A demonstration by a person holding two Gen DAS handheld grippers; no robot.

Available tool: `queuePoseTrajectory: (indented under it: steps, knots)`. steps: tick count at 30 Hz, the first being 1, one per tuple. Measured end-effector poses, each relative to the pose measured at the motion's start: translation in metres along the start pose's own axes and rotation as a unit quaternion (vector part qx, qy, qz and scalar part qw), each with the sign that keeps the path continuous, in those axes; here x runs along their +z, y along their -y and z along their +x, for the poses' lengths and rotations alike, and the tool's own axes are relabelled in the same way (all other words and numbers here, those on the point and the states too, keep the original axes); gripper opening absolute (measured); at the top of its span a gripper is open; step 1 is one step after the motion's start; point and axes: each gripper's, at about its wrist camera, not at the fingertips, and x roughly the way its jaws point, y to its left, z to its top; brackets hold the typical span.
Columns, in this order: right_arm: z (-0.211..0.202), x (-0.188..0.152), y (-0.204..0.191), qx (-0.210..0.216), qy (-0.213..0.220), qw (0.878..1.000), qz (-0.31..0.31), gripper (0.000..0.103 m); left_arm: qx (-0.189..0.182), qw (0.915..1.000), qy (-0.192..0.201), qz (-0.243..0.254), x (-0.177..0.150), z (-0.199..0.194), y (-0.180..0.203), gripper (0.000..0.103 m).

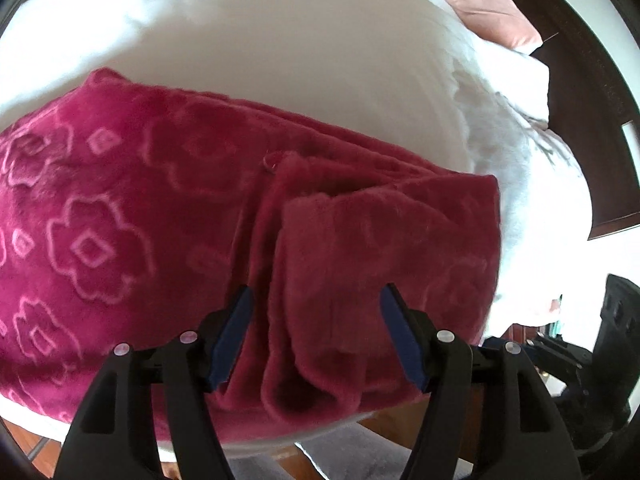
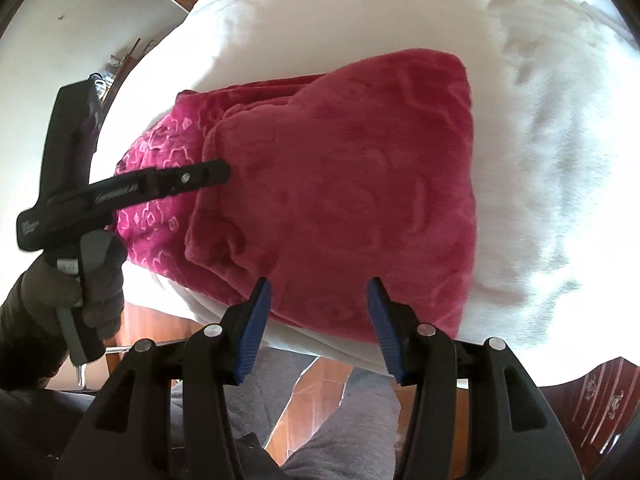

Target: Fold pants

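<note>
On the left in the right wrist view, a gloved hand (image 2: 76, 280) grips the handle of the left gripper (image 2: 216, 172), whose tip rests on the pants (image 2: 340, 200). The pants are fleecy magenta with a paler flower pattern and lie folded in layers on the white bed (image 2: 540, 160), at its near edge. From this side view I cannot tell how the left jaws stand, but the left wrist view shows them wide apart, the left gripper (image 1: 316, 300) hanging low over a folded flap of the pants (image 1: 120, 220) with nothing between the blue pads (image 1: 234, 336). To the right, the right gripper (image 2: 320, 284) sits at the near edge of the bed, its jaws also wide and holding nothing, just above the pants' near hem. At the far right corner of the bed lies a pink pillow (image 1: 488, 4).
</note>
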Motion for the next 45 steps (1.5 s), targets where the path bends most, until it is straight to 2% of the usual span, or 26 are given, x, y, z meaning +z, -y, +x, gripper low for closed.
queuePoseTrajectory:
  steps: [2,4,5,6,9,12,15,18,20,23,26,28,31,35,38,39,41,43,45]
  knots:
    - [-0.004,-0.001,0.006,-0.001,-0.001,1.0,-0.001,0.051,0.001,1.0,-0.001,-0.005,0.009,0.008,0.002,0.065]
    - [-0.008,-0.003,0.012,-0.003,-0.001,1.0,-0.002,0.051,-0.014,0.9998,-0.003,-0.014,0.016,0.012,0.002,0.057]
    - [-0.01,-0.003,0.014,-0.004,-0.001,1.0,-0.001,0.051,-0.026,0.9995,-0.003,-0.018,0.019,0.012,0.004,0.043]
    - [-0.011,-0.004,0.017,-0.005,0.0,1.0,0.001,0.051,-0.031,0.9993,-0.001,-0.018,0.021,0.012,0.008,0.035]
    - [-0.012,-0.003,0.025,-0.007,0.001,1.0,0.011,0.051,-0.039,0.9989,0.013,0.021,0.017,0.001,0.025,0.02]
    - [-0.013,0.0,0.03,-0.008,0.003,1.0,0.013,0.051,-0.056,0.9954,0.028,0.072,0.007,-0.014,0.049,0.018]
    - [-0.011,0.001,0.031,-0.006,0.001,1.0,0.01,0.051,-0.047,0.9868,0.05,0.147,-0.011,-0.032,0.078,0.018]
    - [-0.009,0.003,0.029,-0.003,-0.004,1.0,0.005,0.051,-0.032,0.9773,0.069,0.198,-0.025,-0.04,0.097,0.019]
    - [-0.007,0.004,0.027,-0.001,-0.006,1.0,0.001,0.051,-0.013,0.9756,0.076,0.206,-0.028,-0.039,0.098,0.019]
    - [-0.006,0.006,0.025,-0.001,-0.008,1.0,-0.002,0.051,0.0,0.9802,0.084,0.179,-0.027,-0.043,0.087,0.019]
    - [-0.005,0.005,0.025,-0.001,-0.009,1.0,-0.002,0.051,-0.011,0.9816,0.106,0.159,-0.024,-0.062,0.078,0.019]
    - [-0.004,0.005,0.024,-0.001,-0.009,1.0,-0.001,0.051,-0.018,0.9807,0.116,0.157,-0.022,-0.07,0.076,0.019]
    - [-0.004,0.005,0.024,0.0,-0.009,1.0,-0.001,0.051,-0.002,0.9819,0.11,0.154,-0.017,-0.068,0.069,0.02]
    - [-0.004,0.003,0.023,-0.002,-0.007,1.0,-0.001,0.051,0.017,0.9926,0.074,0.095,-0.008,-0.042,0.041,0.048]
    - [-0.004,0.002,0.023,-0.007,-0.009,1.0,0.001,0.051,0.027,0.9972,0.047,0.053,-0.004,-0.019,0.02,0.057]
    - [-0.004,0.001,0.023,-0.008,-0.01,1.0,0.003,0.051,0.025,0.9978,0.042,0.045,-0.004,-0.014,0.016,0.062]
    - [-0.005,-0.001,0.024,-0.011,-0.011,1.0,0.004,0.051,0.031,0.9984,0.035,0.03,-0.002,0.0,0.007,0.067]
    - [-0.005,-0.002,0.024,-0.014,-0.011,1.0,0.006,0.051,0.035,0.999,0.024,0.012,0.001,0.013,-0.003,0.067]
    - [-0.006,-0.004,0.024,-0.017,-0.012,1.0,0.007,0.051,0.021,0.9996,0.014,-0.008,0.004,0.023,-0.011,0.067]
